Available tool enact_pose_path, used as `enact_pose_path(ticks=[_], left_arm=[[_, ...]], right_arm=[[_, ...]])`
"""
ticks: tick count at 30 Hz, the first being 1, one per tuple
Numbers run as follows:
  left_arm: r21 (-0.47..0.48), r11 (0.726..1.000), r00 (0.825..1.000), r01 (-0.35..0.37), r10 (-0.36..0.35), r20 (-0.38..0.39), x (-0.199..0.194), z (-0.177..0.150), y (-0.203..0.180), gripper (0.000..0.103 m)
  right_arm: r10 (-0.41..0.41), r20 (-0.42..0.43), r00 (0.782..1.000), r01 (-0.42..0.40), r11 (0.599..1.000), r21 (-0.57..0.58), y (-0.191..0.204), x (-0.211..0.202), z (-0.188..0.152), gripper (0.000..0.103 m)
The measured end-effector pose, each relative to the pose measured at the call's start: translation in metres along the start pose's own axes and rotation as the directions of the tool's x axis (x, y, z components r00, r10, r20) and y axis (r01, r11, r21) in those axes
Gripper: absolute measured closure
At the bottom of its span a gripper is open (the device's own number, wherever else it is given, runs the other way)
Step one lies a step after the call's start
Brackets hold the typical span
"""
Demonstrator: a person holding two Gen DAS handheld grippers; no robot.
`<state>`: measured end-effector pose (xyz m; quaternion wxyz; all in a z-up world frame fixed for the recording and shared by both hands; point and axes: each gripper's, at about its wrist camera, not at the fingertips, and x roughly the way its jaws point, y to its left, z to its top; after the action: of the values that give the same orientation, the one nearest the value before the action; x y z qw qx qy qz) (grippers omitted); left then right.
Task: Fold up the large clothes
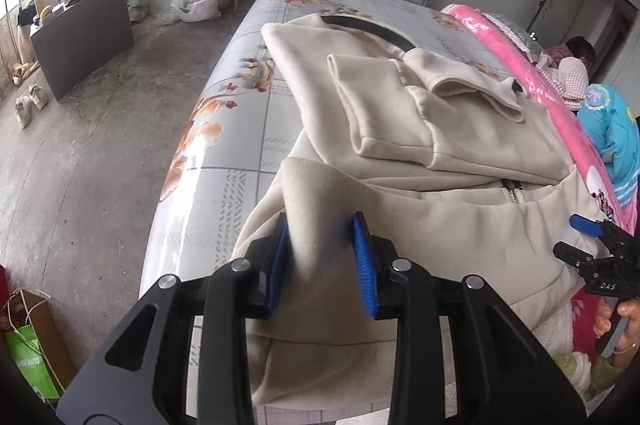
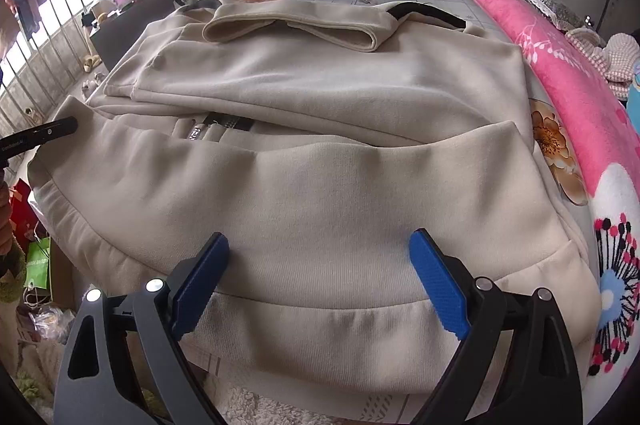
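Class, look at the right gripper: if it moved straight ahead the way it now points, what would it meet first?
The right gripper, open, would most likely first meet the beige fleece zip-up jacket lying right before it on the bed; depth is hard to judge.

A bed covered with a grey checked sheet printed with orange flowers carries everything. A cream zip-up garment lies across its near end, sleeves folded on top, its hem hanging over the near edge. A pink floral blanket runs along the bed's right edge, touching the garment.
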<state>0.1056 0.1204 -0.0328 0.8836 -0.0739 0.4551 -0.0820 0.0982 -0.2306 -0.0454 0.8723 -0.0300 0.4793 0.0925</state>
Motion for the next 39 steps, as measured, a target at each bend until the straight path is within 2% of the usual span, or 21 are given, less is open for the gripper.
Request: enact_pose_path(ticks=[2, 5, 7, 9, 12, 15, 19, 23, 28, 30, 35, 39], left_arm=[[0.002, 1.0, 1.0, 0.007, -0.007, 0.004, -0.002, -0.001, -0.001, 0.073], [0.056, 0.998, 0.999, 0.022, -0.023, 0.022, -0.009, -0.004, -0.013, 0.073], [0.096, 0.993, 0.998, -0.064, 0.064, 0.004, -0.005, -0.008, -0.02, 0.073], [0.143, 0.976, 0.986, -0.164, 0.167, -0.005, 0.002, -0.011, -0.029, 0.07], [0.172, 0.954, 0.969, -0.246, 0.249, 0.004, 0.003, -0.01, -0.041, 0.07], [0.222, 0.917, 0.942, -0.332, 0.333, 0.031, 0.004, -0.014, -0.054, 0.07], [0.258, 0.878, 0.914, -0.402, 0.403, 0.054, 0.005, -0.015, -0.064, 0.07], [0.239, 0.878, 0.909, -0.414, 0.414, 0.053, 0.006, -0.014, -0.065, 0.071], [0.237, 0.876, 0.906, -0.42, 0.42, 0.054, 0.008, -0.013, -0.067, 0.071], [0.241, 0.872, 0.903, -0.427, 0.426, 0.057, 0.009, -0.013, -0.068, 0.071], [0.246, 0.869, 0.901, -0.43, 0.429, 0.061, 0.008, -0.015, -0.069, 0.071], [0.248, 0.868, 0.902, -0.429, 0.429, 0.06, 0.009, -0.015, -0.07, 0.071]], right_arm=[[0.001, 0.001, 1.0, -0.001, 1.0, 0.0, 0.0, 0.0, 0.0, 0.014], [0.002, 0.002, 1.0, -0.002, 1.0, 0.0, 0.0, 0.0, 0.0, 0.014], [0.003, 0.004, 1.0, -0.003, 1.0, -0.002, 0.0, 0.0, 0.0, 0.014], [0.007, 0.004, 1.0, -0.007, 1.0, -0.003, -0.001, -0.001, -0.001, 0.014], [0.023, 0.006, 1.0, -0.023, 1.0, 0.005, -0.006, -0.005, -0.001, 0.014], [0.048, 0.032, 0.998, -0.048, 0.999, 0.021, -0.02, -0.019, -0.005, 0.014], [0.02, 0.084, 0.996, -0.024, 0.999, 0.044, -0.045, -0.045, -0.01, 0.014], [-0.029, 0.111, 0.993, 0.021, 0.997, 0.075, -0.071, -0.057, -0.005, 0.023], [-0.06, 0.113, 0.992, 0.048, 0.993, 0.108, -0.097, -0.049, 0.011, 0.036], [-0.05, 0.114, 0.992, 0.036, 0.991, 0.125, -0.107, -0.044, 0.017, 0.041], [0.04, 0.071, 0.997, -0.053, 0.98, 0.194, -0.131, -0.019, 0.027, 0.061], [0.07, 0.042, 0.997, -0.078, 0.973, 0.219, -0.136, -0.009, 0.025, 0.062]])
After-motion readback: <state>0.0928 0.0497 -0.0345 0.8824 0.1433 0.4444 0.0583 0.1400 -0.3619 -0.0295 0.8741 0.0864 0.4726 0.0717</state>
